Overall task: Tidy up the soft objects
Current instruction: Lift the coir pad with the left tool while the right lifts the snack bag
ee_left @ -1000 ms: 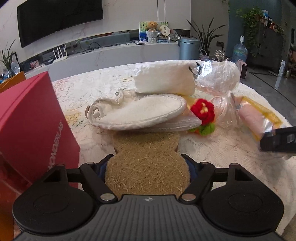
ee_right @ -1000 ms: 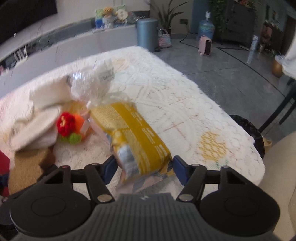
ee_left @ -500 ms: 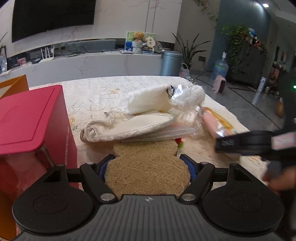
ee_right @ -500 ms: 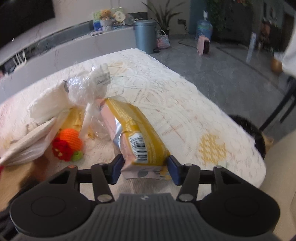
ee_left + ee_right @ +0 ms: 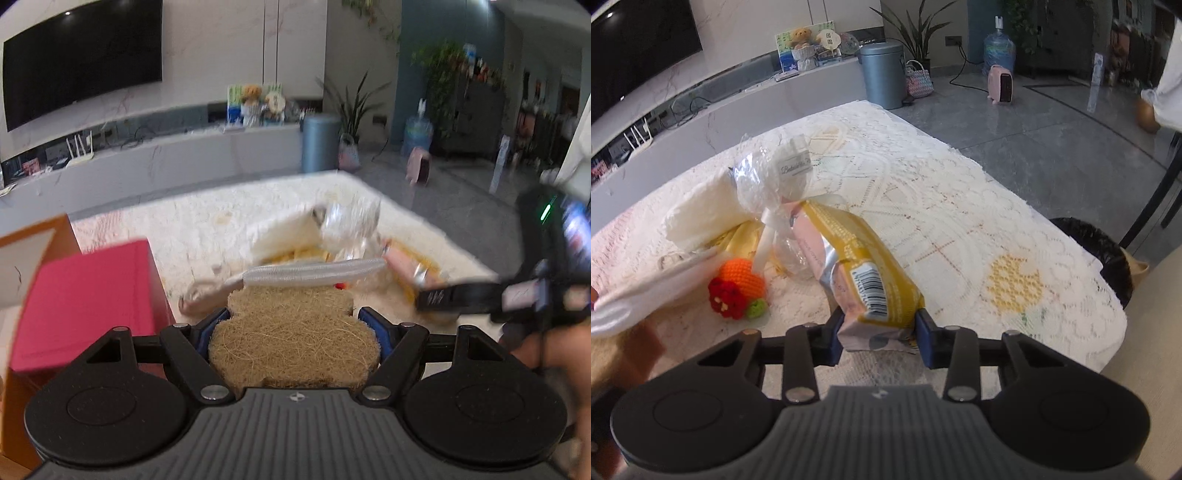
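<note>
the left gripper (image 5: 293, 332) holds the scratchy brown pad (image 5: 291, 336) wide near the red box (image 5: 85, 295), while the right gripper (image 5: 879, 330) is closing on the yellow packet (image 5: 864, 277), which could slip if squeezed loosely.

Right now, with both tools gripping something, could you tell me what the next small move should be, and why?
Probably carry the fibre pad, clamped in the left tool, over to the red box beside it. The right tool is closing on the yellow packet, which lies on the tablecloth.
</note>
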